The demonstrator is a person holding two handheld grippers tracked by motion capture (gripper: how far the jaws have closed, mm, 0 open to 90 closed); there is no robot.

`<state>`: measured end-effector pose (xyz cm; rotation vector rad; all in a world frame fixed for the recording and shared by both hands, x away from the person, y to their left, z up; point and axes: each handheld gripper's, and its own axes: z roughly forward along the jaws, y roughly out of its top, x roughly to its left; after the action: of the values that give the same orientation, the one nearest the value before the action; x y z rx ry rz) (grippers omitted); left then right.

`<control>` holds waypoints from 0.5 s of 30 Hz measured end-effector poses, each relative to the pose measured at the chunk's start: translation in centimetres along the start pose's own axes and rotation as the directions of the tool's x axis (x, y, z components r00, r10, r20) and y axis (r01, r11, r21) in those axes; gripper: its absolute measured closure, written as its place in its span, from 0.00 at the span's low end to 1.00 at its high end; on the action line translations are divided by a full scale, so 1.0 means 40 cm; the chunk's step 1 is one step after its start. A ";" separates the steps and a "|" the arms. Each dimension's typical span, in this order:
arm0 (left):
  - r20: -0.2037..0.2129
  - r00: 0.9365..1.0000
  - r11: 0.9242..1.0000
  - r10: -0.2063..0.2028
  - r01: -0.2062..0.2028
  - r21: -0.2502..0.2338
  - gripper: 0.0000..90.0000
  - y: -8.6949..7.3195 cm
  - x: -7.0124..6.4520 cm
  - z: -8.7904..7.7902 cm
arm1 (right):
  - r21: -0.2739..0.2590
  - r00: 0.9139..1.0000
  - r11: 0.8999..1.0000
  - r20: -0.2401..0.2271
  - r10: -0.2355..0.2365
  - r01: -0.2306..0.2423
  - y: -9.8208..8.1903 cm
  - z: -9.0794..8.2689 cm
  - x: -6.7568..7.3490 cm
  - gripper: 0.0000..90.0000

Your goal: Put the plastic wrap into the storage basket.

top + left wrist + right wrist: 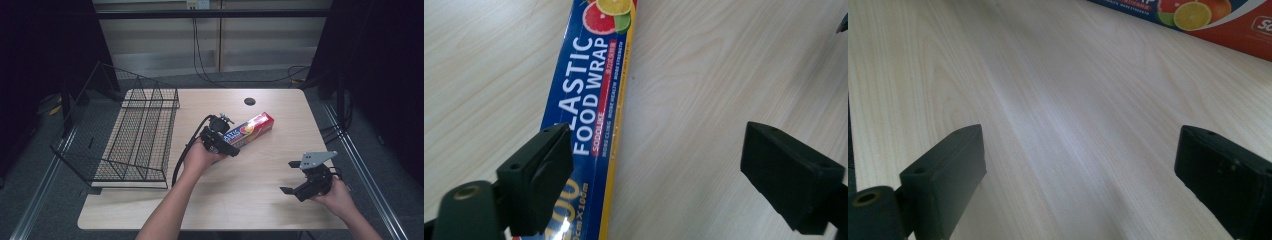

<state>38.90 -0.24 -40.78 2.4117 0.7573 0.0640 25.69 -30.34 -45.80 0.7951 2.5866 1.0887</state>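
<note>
- We are looking at a long, narrow blue-and-red cardboard box of plastic food wrap, lying flat near the middle of the pale wooden worktop, to the right of the black wire basket.
- We are holding the left gripper just over the box's near end with its jaws spread wide; one jaw is sitting above the box's printed face, the other over bare wood, so nothing is gripped yet.
- We are holding the right gripper near the right edge, well apart from the box, jaws also wide apart and empty.
- We are judging the box light and stiff along its length, though thin card could dent under a hard squeeze and its glossy print may slip.
- We are favouring a hold across the narrow width, nearer the middle than the end, so it does not tip.
</note>
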 end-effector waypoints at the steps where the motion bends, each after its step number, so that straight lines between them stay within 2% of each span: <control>1: 0.002 1.000 1.000 -0.012 0.012 -0.002 0.16 0.005 0.001 0.004 | -0.002 1.000 1.000 -0.001 0.003 -0.003 0.000 -0.001 0.000 0.07; 3: 0.001 1.000 1.000 -0.010 0.010 0.008 0.16 0.013 0.006 0.009 | -0.002 1.000 1.000 0.003 0.003 -0.003 0.000 -0.002 0.000 0.07; 8: -0.010 0.999 0.999 -0.041 0.041 0.023 0.16 0.023 0.023 0.030 | -0.006 1.000 1.000 0.003 0.003 -0.003 0.000 -0.003 -0.002 0.07; 15: -0.009 0.999 0.998 -0.051 0.052 0.038 0.17 0.033 0.039 0.051 | -0.006 1.000 1.000 0.000 0.002 -0.002 0.000 -0.001 -0.002 0.07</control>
<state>41.33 -1.38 -41.91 2.4278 0.8307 0.0383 25.74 -30.41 -45.76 0.7966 2.5817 1.0966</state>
